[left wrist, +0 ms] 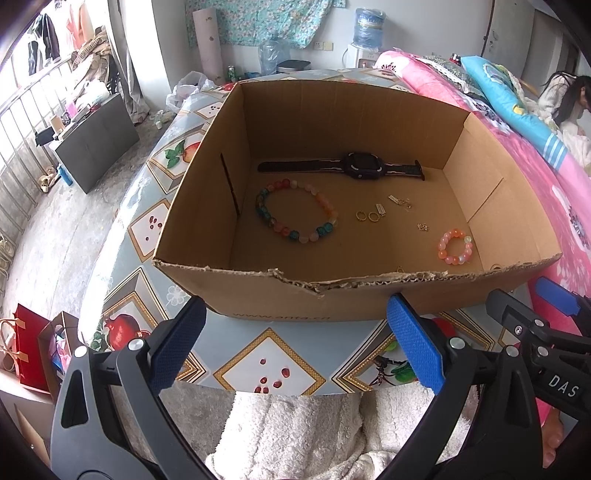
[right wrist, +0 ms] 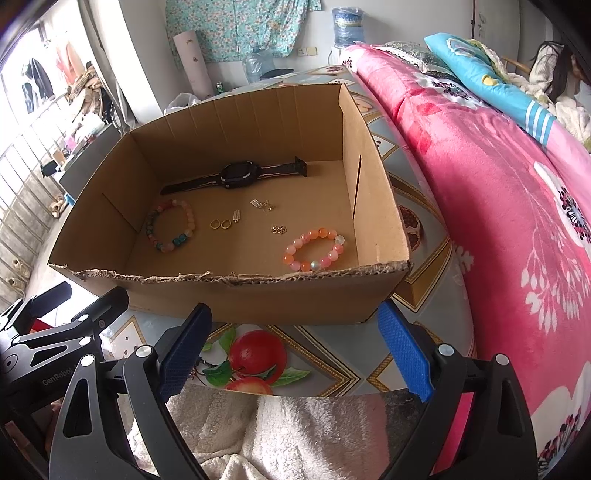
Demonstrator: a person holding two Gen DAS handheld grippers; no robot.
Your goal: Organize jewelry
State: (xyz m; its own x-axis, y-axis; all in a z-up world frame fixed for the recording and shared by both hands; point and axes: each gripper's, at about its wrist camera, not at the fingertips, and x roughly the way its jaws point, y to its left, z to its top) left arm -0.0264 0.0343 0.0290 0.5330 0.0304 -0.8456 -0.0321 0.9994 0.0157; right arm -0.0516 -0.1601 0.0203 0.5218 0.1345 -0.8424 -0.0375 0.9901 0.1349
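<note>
Left wrist view: both claws spread, box (left wrist: 258, 295) holding one watch (left wrist: 360, 166), two bracelets.

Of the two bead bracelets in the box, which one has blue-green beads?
The larger bead bracelet by the box's left wall, in front of the watch. The smaller bracelet, near the right front corner, is all pink and orange.

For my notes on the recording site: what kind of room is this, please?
Most likely a lived-in bedroom at home. A bed with a pink floral blanket stands beside the table, clothes hang by the window, and a water dispenser stands at the far wall.
</note>
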